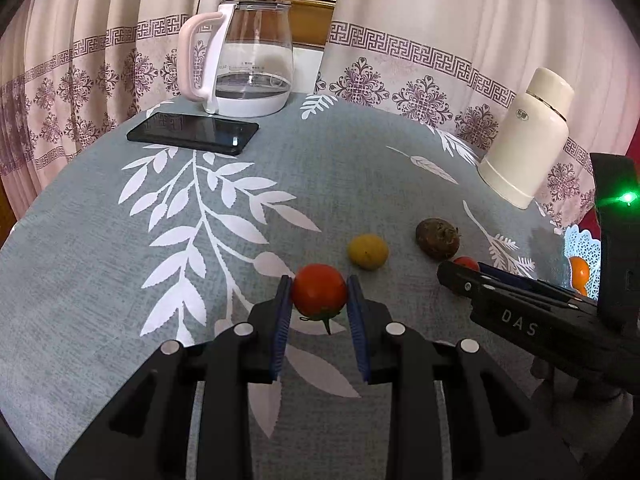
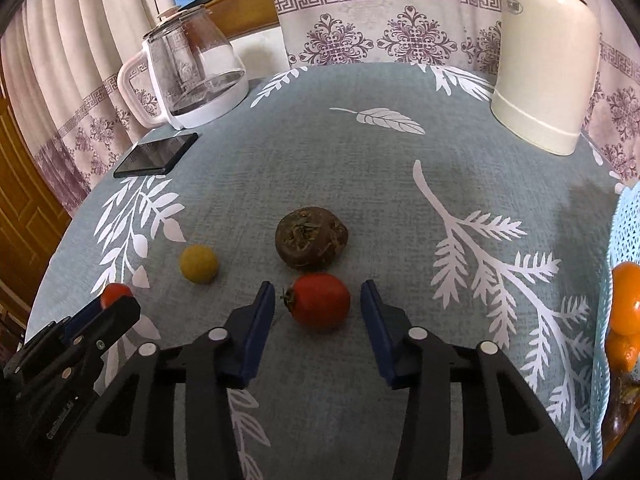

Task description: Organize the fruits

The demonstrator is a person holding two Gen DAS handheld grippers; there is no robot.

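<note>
My left gripper (image 1: pixel 319 281) is shut on a red tomato (image 1: pixel 319 294), held just above the grey leaf-print tablecloth (image 1: pixel 320 168). My right gripper (image 2: pixel 317 286) stands around a second red tomato (image 2: pixel 320 300) lying on the cloth. A narrow gap shows on each side, so its blue pads (image 2: pixel 260 316) do not press the fruit. A yellow fruit (image 2: pixel 199 263) and a brown wrinkled fruit (image 2: pixel 311 239) lie just beyond. At the right edge a pale blue lattice basket (image 2: pixel 624 232) holds oranges (image 2: pixel 626 300).
A glass kettle (image 1: pixel 244 60) with a pink handle and a black phone (image 1: pixel 192 133) sit at the far left. At the far right stands a cream flask (image 1: pixel 528 136). Patterned curtains hang behind the round table's edge.
</note>
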